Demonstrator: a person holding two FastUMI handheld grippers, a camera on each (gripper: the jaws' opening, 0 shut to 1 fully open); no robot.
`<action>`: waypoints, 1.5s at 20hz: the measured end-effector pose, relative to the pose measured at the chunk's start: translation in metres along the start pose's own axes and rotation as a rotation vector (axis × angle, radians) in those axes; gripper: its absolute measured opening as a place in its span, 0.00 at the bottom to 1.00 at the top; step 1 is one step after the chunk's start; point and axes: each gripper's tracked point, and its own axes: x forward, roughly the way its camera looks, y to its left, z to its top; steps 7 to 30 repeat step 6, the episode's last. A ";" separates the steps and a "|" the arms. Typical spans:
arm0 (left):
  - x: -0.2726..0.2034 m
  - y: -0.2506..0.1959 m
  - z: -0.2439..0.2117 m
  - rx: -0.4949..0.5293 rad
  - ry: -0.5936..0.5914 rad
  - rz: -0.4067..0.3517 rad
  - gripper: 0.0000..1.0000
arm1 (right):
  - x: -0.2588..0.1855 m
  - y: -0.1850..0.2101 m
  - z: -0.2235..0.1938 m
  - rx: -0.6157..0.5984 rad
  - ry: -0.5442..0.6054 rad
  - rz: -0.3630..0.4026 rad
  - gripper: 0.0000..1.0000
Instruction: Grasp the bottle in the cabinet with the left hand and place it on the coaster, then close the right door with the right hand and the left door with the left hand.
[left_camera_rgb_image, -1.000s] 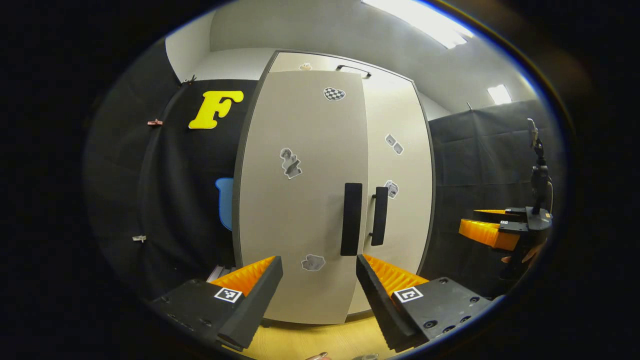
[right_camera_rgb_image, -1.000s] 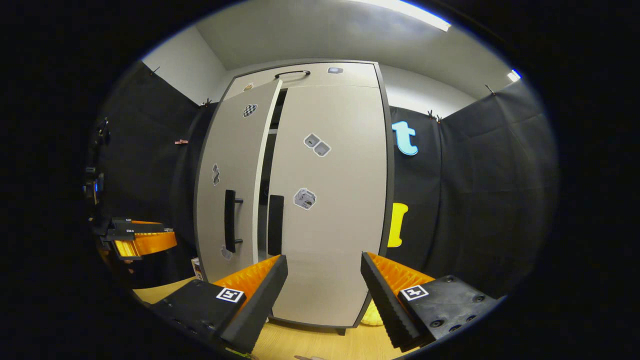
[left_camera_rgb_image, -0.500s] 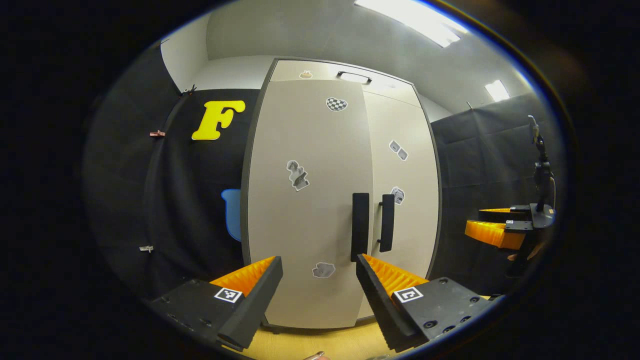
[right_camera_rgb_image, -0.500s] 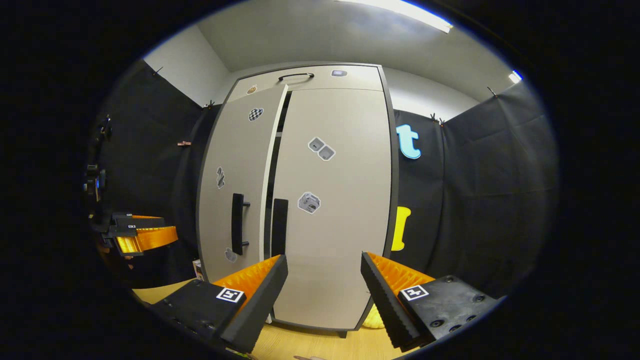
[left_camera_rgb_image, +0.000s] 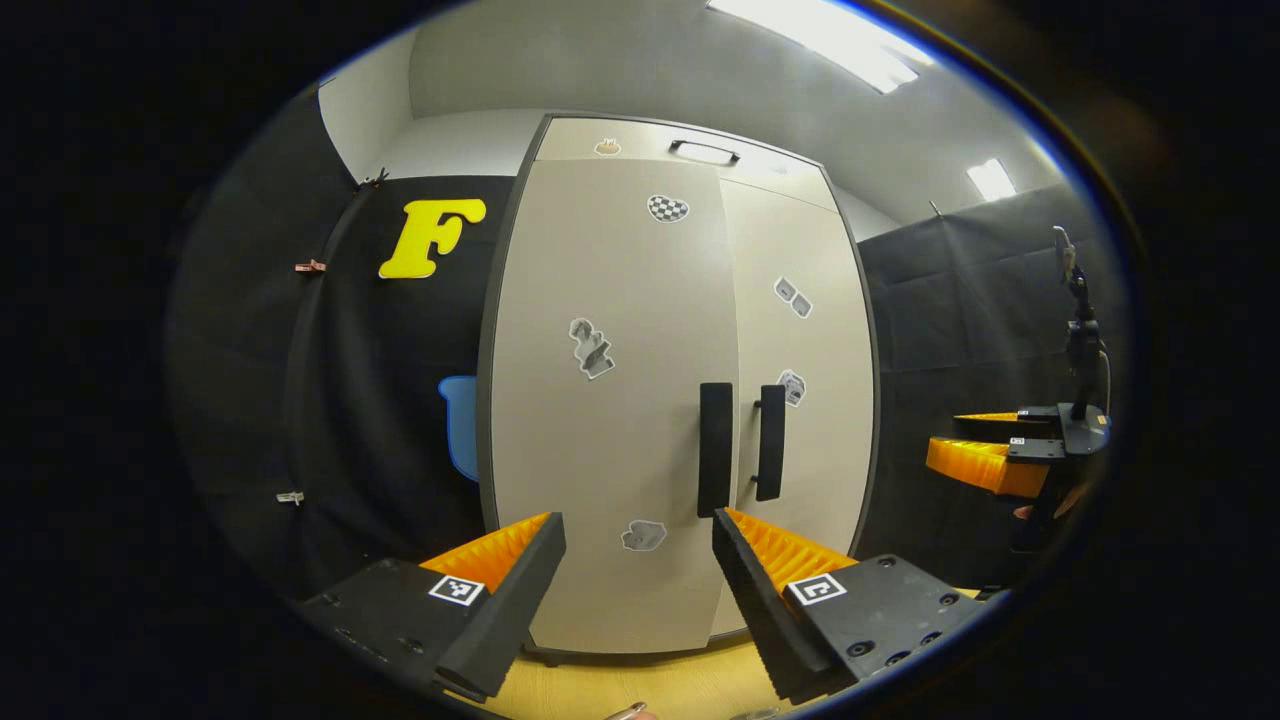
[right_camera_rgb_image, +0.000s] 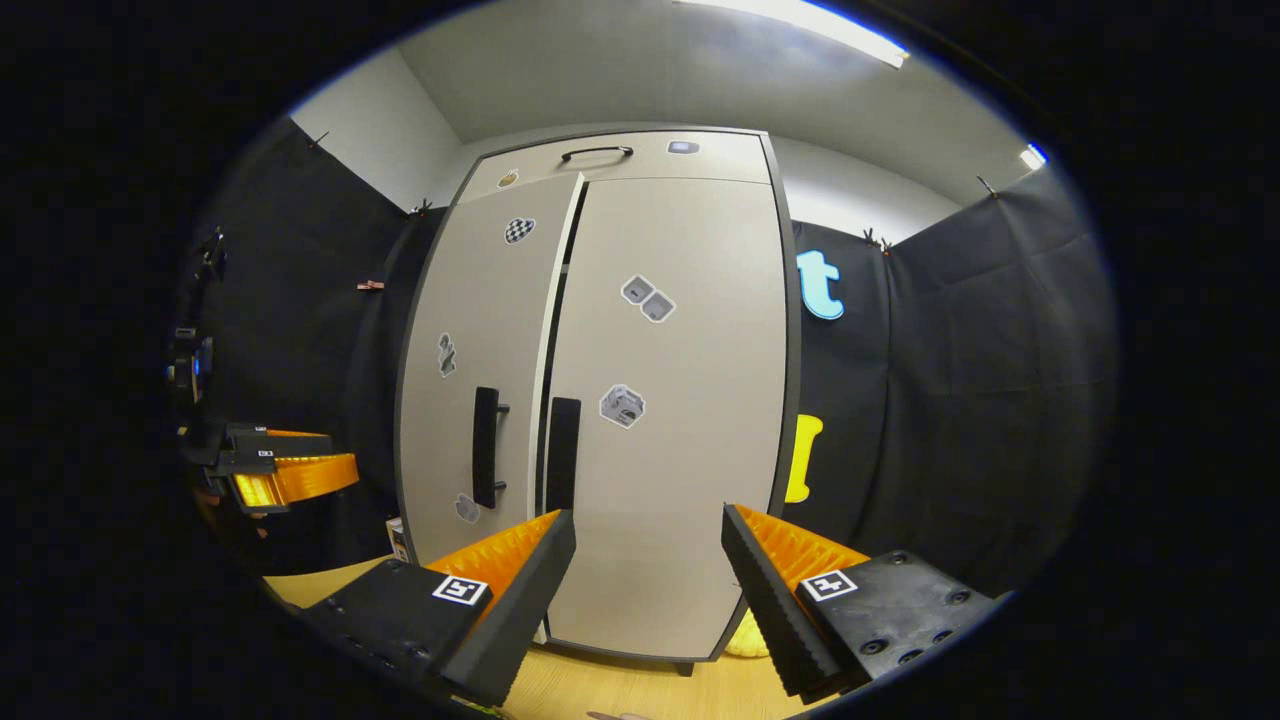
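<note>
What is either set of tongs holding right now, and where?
Nothing. The left tongs and right tongs both stand open and empty before the cabinet doors.

both views near, facing shared cabinet (left_camera_rgb_image: 610, 400), perhaps level

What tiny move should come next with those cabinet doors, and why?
Probably a last push on the left door with the left gripper. In the right gripper view a narrow dark gap shows between that door and the right door, which looks flush. Both grippers are open and touch nothing.
</note>
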 end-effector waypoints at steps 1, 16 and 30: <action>0.001 0.000 0.000 0.001 0.000 0.000 0.94 | 0.000 0.000 0.000 -0.002 0.000 0.001 0.97; -0.001 -0.001 0.001 0.004 0.001 0.000 0.94 | -0.003 0.003 0.004 0.000 -0.011 0.008 0.97; -0.001 -0.001 0.001 0.004 0.001 0.000 0.94 | -0.003 0.003 0.004 0.000 -0.011 0.008 0.97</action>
